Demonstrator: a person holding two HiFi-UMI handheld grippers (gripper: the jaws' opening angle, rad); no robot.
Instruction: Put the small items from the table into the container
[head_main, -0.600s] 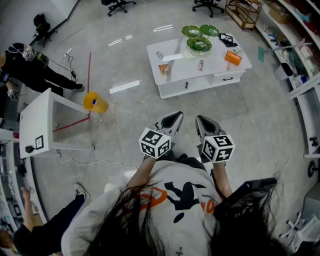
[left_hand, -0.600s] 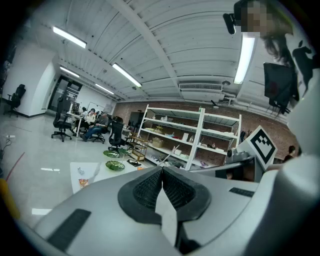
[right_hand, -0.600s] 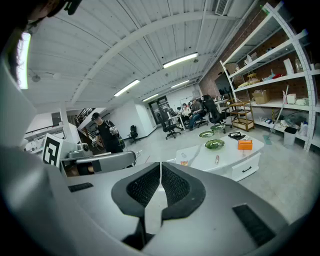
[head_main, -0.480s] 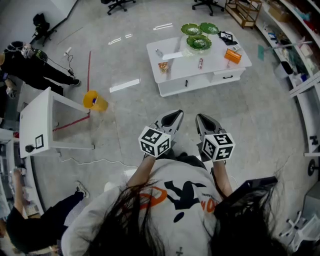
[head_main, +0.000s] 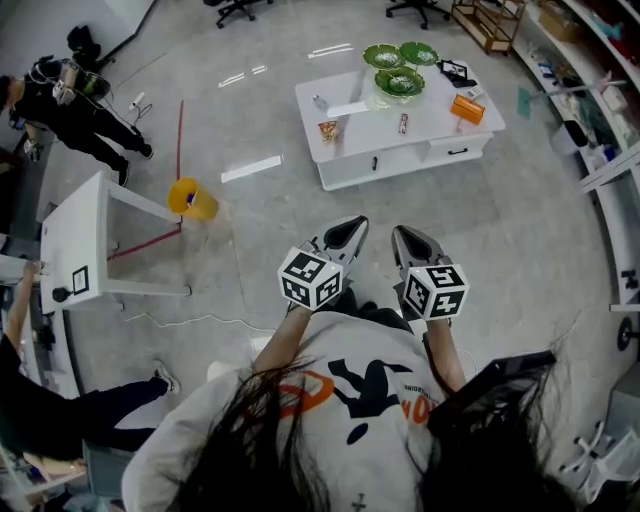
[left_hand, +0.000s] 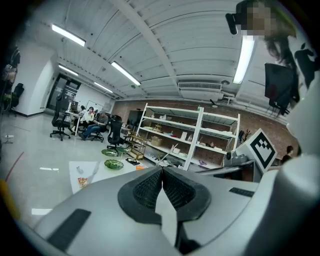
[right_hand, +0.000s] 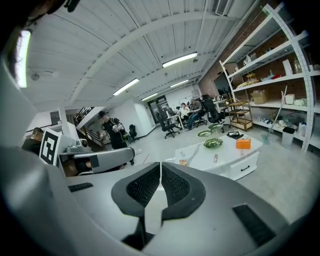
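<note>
A low white table (head_main: 372, 140) stands several steps ahead on the grey floor. On it are three green dishes (head_main: 400, 83), an orange box (head_main: 466, 110), a snack packet (head_main: 328, 131) and a small dark stick-like item (head_main: 403, 123). My left gripper (head_main: 352, 231) and right gripper (head_main: 401, 238) are held side by side in front of my chest, far short of the table, both shut and empty. In the left gripper view, the shut left gripper (left_hand: 161, 170) points toward the table (left_hand: 85, 176). Past the shut right gripper (right_hand: 160, 165), the right gripper view shows the table (right_hand: 226, 159) and orange box (right_hand: 243, 143).
A yellow bucket (head_main: 190, 203) lies on the floor to the left, beside a white stand (head_main: 85, 245). People stand at the far left (head_main: 70, 105). Shelving (head_main: 600, 110) lines the right wall. Office chairs (head_main: 415, 10) stand beyond the table.
Both grippers have stayed where they were, still shut. The person in black at the upper left has walked further up, and another person at the lower left has shifted.
</note>
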